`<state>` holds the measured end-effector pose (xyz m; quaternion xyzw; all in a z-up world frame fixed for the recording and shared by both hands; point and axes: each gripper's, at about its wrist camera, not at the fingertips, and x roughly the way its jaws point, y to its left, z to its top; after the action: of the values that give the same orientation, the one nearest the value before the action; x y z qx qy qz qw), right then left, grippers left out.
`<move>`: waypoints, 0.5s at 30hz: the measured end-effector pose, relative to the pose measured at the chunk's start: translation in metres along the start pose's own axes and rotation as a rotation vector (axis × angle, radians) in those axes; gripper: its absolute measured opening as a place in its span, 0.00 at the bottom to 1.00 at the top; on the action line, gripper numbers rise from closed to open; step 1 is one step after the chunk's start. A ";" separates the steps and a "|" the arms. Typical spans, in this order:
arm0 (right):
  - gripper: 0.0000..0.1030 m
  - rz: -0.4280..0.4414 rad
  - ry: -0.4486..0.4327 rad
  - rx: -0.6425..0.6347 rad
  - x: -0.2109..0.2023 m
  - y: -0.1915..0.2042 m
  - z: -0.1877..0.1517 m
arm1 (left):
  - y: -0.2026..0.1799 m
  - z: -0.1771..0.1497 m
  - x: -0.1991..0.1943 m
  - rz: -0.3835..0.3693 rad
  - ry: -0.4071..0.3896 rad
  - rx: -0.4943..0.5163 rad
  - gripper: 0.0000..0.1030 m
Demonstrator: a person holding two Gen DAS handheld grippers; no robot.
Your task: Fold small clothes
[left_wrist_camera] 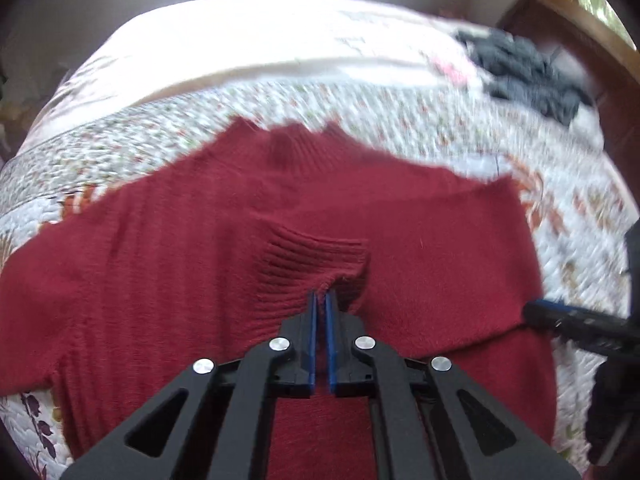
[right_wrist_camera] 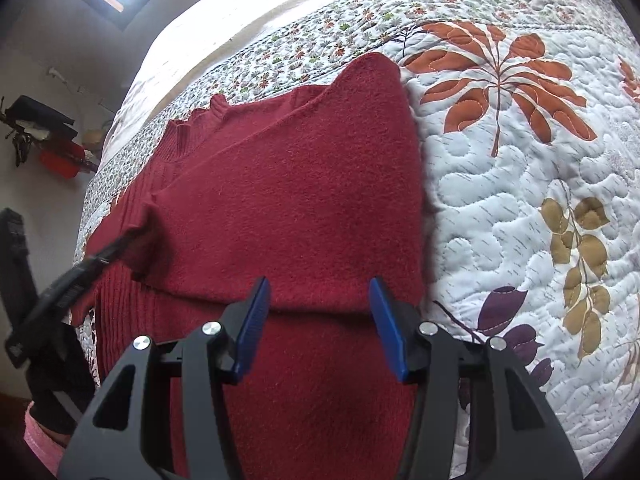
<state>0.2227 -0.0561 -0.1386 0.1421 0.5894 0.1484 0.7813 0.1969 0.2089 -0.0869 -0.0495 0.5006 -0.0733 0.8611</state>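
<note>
- Plainly, the red sweater (left_wrist_camera: 168, 248) lies spread on the quilted bedspread (right_wrist_camera: 520, 208), with one sleeve folded across its body so that the ribbed cuff (left_wrist_camera: 316, 264) rests near the middle.
- That cuff sits pinched between the narrow blue pads of the left gripper (left_wrist_camera: 321, 298); a pull too far could drag the sleeve past the body and undo the fold.
- The soft knit may stretch or slip out of so small a bite.
- Over the sweater's lower right part, the right gripper (right_wrist_camera: 320, 292) hangs with jaws wide and holds nothing, so nothing pins the fabric and the whole garment could slide on the quilt.
- Far off, a dark garment (left_wrist_camera: 528, 72) lies bunched, well apart.
</note>
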 end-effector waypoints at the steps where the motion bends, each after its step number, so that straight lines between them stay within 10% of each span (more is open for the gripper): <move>1: 0.50 0.001 0.000 -0.001 0.000 0.000 0.000 | 0.007 0.003 -0.007 0.002 -0.023 -0.011 0.03; 15: 0.50 -0.043 0.021 -0.034 0.006 0.008 0.004 | 0.134 -0.016 -0.019 0.139 0.027 -0.197 0.03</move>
<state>0.2276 -0.0468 -0.1402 0.1144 0.5979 0.1428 0.7804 0.1838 0.3435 -0.0998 -0.0982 0.5190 0.0354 0.8484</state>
